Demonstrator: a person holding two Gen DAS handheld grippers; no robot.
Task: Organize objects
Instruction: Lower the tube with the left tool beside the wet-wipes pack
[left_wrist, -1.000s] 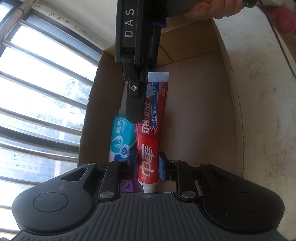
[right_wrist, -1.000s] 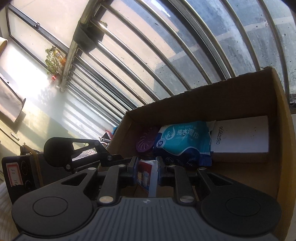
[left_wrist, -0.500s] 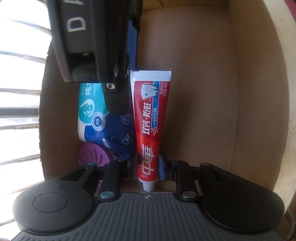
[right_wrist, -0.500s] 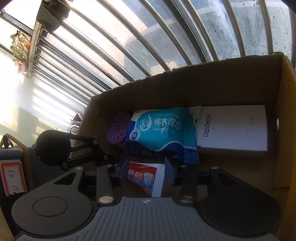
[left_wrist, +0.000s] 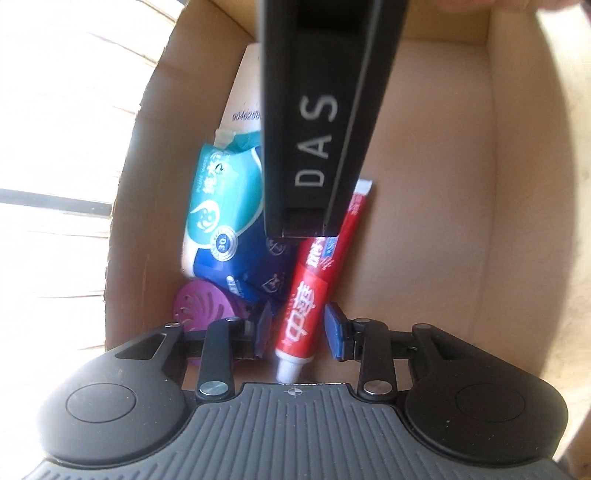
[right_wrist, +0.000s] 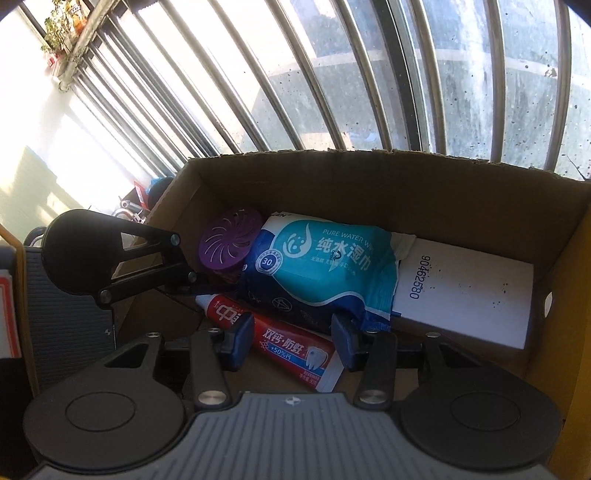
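Observation:
A red toothpaste tube (left_wrist: 306, 295) lies on the floor of a cardboard box (left_wrist: 443, 221), beside a teal wet-wipes pack (left_wrist: 225, 206). My left gripper (left_wrist: 297, 326) is open, its jaws on either side of the tube's cap end and apart from it. My right gripper (right_wrist: 291, 341) is open too, over the tube's flat end (right_wrist: 291, 341). The right gripper's black body (left_wrist: 317, 110) hides the tube's far end in the left wrist view. The left gripper shows at the left of the right wrist view (right_wrist: 110, 262).
In the box are also a purple round vented case (right_wrist: 229, 245) and a white carton (right_wrist: 465, 291) against the far wall. The box's cardboard walls (right_wrist: 369, 177) rise around them. Window bars (right_wrist: 332, 74) stand behind the box.
Both grippers opened and let go of the toothpaste tube, which now lies tilted on the box floor. The right gripper's body swung over the tube in the left wrist view.

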